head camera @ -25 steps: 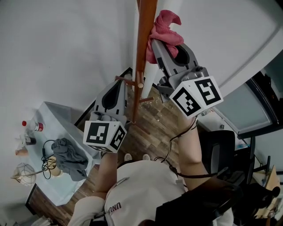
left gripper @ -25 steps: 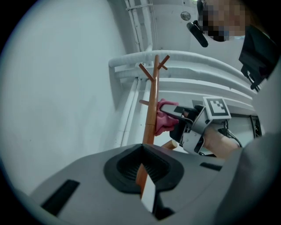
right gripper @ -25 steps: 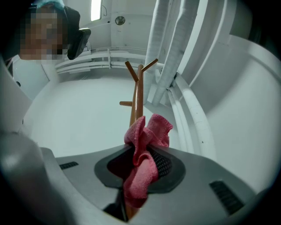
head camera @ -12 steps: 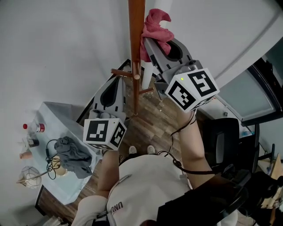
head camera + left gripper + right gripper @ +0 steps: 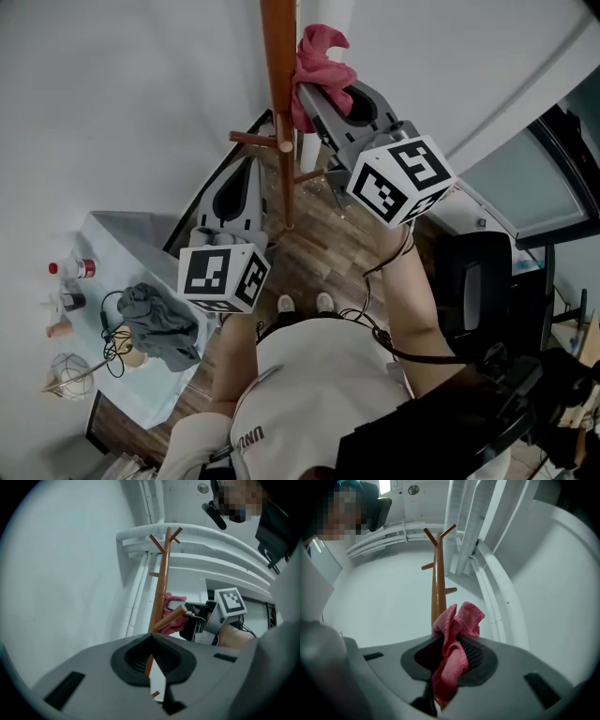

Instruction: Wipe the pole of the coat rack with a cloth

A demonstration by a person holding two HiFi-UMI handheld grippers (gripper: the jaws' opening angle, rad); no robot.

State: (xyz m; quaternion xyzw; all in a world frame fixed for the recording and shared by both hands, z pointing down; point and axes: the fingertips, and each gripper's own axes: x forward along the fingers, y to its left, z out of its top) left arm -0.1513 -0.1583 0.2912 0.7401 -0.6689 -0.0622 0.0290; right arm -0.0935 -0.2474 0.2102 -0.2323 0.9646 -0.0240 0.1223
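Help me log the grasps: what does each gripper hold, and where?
The right gripper pinches the pink cloth by its bunched middle, against the coat rack pole. The left gripper holds nothing.

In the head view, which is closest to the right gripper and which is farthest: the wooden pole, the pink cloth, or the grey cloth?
1. Pink cloth: pinched in the right gripper itself.
2. Wooden pole: right beside the pink cloth, on its left.
3. Grey cloth: far below at the lower left, lying on the table.

text | shirt (image 5: pixel 247 438) | partial print "UN…"; remainder unreadable
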